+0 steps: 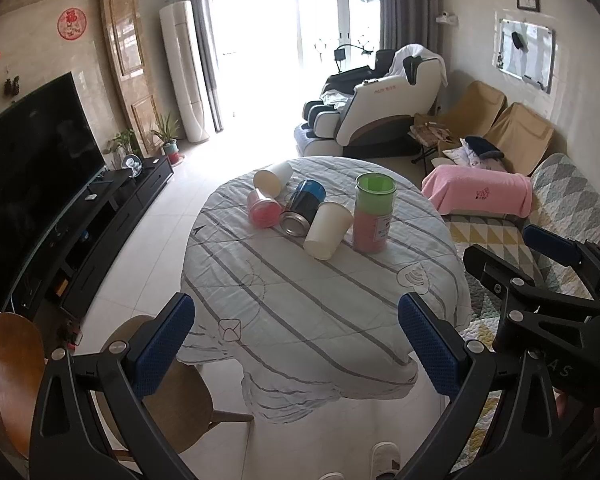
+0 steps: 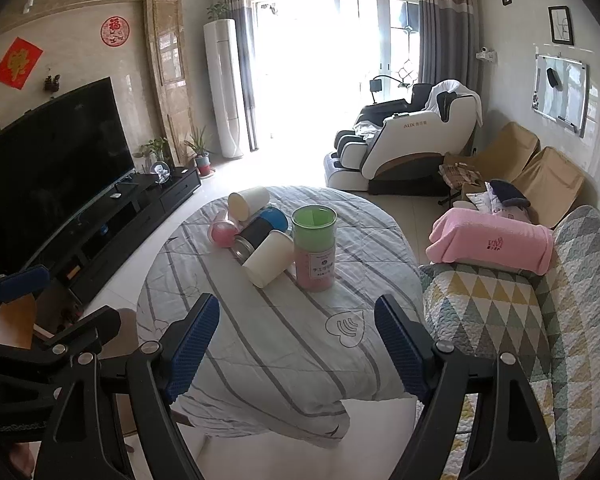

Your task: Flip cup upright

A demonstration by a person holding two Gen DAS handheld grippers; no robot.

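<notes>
Nearest to you, both claws hang above the near edge of the round desk (image 1: 300, 320), which carries a striped cloth. Your left claw (image 1: 296, 344) is released, pads wide apart, holding nothing. Your right claw (image 2: 296, 348) is released too, also w/o anything between its pads; it sits just beside the left one, on its right.

Further on, approx. at the desk centre, the cups make one tight cluster. A white cup (image 1: 327, 230) lies on its side, mouth pointing away from you. Just right of it a green-and-pink cup (image 1: 374, 212) stands upright. Left of it a blue-and-black can (image 1: 302, 208) lies down, then a pink cup (image 1: 263, 208), also lying. At the far side a second white cup (image 1: 273, 178) lies on its side.
</notes>
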